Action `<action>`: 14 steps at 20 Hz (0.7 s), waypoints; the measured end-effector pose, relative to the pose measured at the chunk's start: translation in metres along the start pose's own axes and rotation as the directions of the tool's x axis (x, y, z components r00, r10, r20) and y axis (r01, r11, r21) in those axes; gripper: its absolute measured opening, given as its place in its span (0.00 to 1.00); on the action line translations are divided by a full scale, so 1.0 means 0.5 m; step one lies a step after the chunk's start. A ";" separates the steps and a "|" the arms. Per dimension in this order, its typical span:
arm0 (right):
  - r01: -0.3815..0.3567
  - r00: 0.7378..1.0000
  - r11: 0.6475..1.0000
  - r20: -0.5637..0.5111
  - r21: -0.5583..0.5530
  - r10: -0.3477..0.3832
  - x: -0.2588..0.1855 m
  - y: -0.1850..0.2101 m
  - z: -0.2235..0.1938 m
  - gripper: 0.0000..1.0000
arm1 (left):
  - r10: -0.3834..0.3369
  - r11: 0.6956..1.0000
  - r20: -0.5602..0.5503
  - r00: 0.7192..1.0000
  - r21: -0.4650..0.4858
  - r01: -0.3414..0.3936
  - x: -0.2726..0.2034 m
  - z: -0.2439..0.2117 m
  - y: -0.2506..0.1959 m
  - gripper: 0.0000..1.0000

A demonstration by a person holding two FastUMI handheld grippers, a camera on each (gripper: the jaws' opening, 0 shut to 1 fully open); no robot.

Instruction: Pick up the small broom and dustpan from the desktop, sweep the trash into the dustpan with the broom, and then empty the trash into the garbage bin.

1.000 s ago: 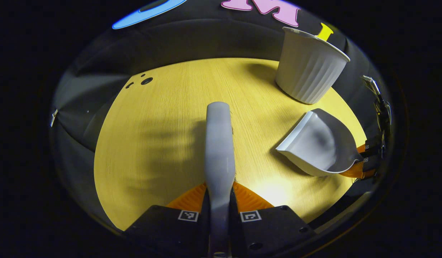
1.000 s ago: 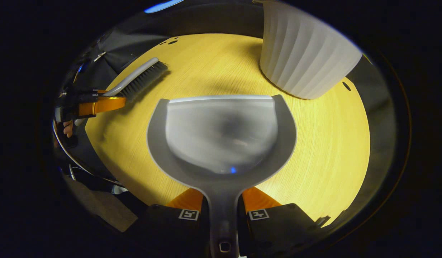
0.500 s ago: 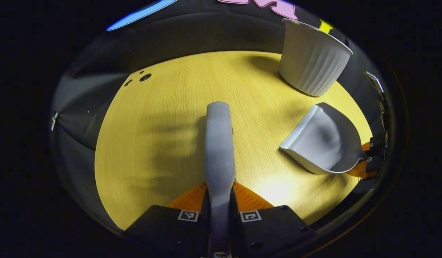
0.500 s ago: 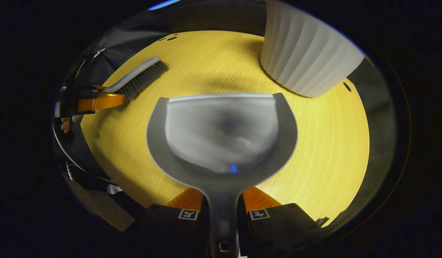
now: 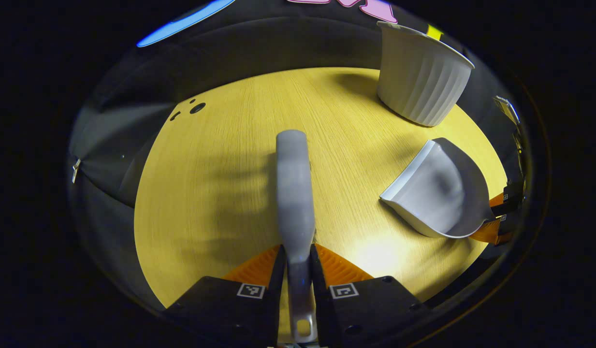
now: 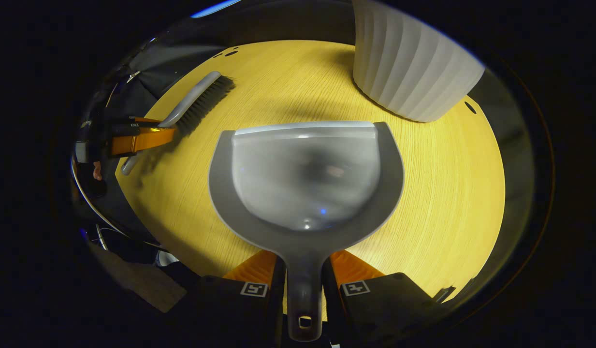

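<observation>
At the bottom of the left gripper view, we see the left gripper [image 5: 298, 270] clamped on the smooth grey broom [image 5: 294, 188] handle. In the right gripper view, the right gripper [image 6: 303, 278] pinches the glossy, scoop-shaped dustpan [image 6: 305, 179] by its stem. On the wood-grain desktop [image 6: 447, 193], a ribbed white garbage bin [image 6: 414, 72] stands upper right.

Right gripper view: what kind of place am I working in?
Probably a staged recording booth: a yellow wood-grain desktop enclosed by black cloth walls, with only a white ribbed plastic bin standing on it.
</observation>
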State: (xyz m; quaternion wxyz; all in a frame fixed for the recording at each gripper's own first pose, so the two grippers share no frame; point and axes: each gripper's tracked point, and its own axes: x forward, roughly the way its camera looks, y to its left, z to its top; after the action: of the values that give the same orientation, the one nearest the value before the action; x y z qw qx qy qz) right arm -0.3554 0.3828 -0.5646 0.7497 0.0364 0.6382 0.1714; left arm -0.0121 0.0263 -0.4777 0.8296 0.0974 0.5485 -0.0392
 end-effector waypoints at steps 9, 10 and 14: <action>-0.018 0.999 0.996 0.035 0.082 0.016 -0.057 -0.006 0.003 0.47 | 0.008 0.999 0.031 0.999 0.031 -0.009 -0.034 0.014 -0.006 0.42; -0.020 0.999 0.995 0.044 0.093 0.016 -0.068 -0.007 0.005 0.48 | 0.011 0.999 0.040 0.999 0.030 -0.013 -0.045 0.020 -0.003 0.42; 0.008 0.994 0.992 0.111 0.123 -0.021 -0.130 -0.032 0.026 0.51 | 0.031 0.998 0.103 0.994 0.060 -0.037 -0.100 0.052 0.009 0.47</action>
State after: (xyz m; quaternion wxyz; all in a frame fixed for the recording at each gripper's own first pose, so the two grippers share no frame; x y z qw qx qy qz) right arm -0.3475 0.3504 -0.5052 0.7819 0.0872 0.6046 0.1243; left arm -0.0077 0.0231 -0.4217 0.8537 0.1300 0.5020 -0.0469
